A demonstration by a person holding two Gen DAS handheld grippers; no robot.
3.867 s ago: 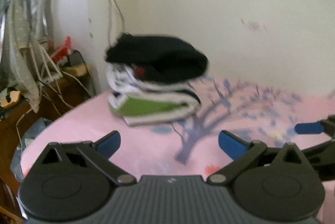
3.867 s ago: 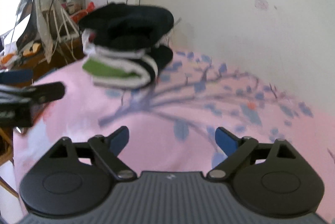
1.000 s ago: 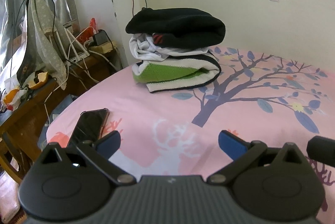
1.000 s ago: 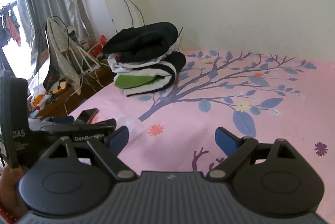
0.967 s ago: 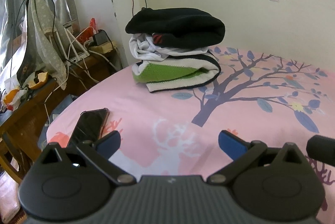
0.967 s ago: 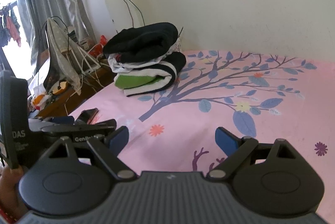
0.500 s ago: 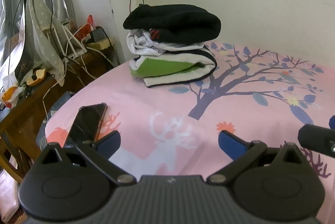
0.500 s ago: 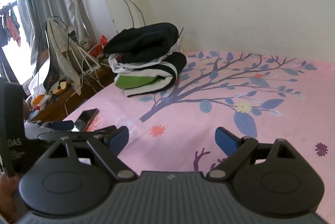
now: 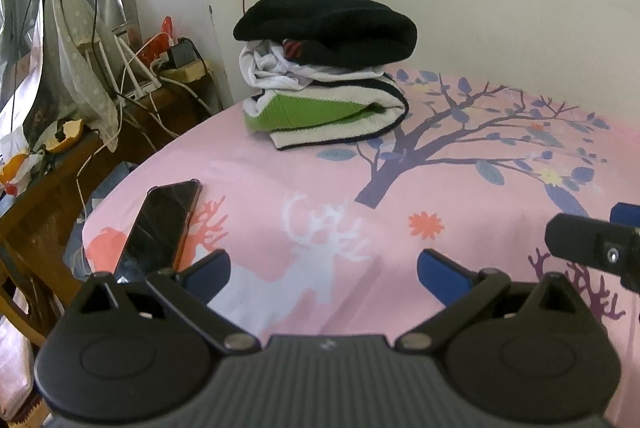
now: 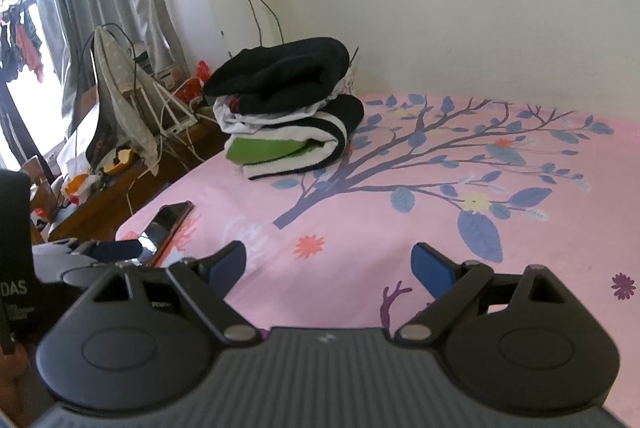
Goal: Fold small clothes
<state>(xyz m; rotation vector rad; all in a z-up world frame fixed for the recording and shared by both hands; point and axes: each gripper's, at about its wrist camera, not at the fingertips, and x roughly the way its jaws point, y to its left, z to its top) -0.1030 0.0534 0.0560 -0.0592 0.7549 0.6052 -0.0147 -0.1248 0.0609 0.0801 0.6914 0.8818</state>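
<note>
Bed [image 9: 460, 228]: pink sheet, mostly bare.
Stack [image 9: 324, 67]: folded clothes at far corner.
Phone [image 9: 160, 228]: near left edge.
Left tongs [image 9: 323, 270]: wide apart, empty.
Right tongs [image 10: 329, 266]: wide apart, empty.

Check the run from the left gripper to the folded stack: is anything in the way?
Nothing visible. Bare pink bedsheet lies between the open left gripper and the folded stack. The phone lies off to the left.
</note>
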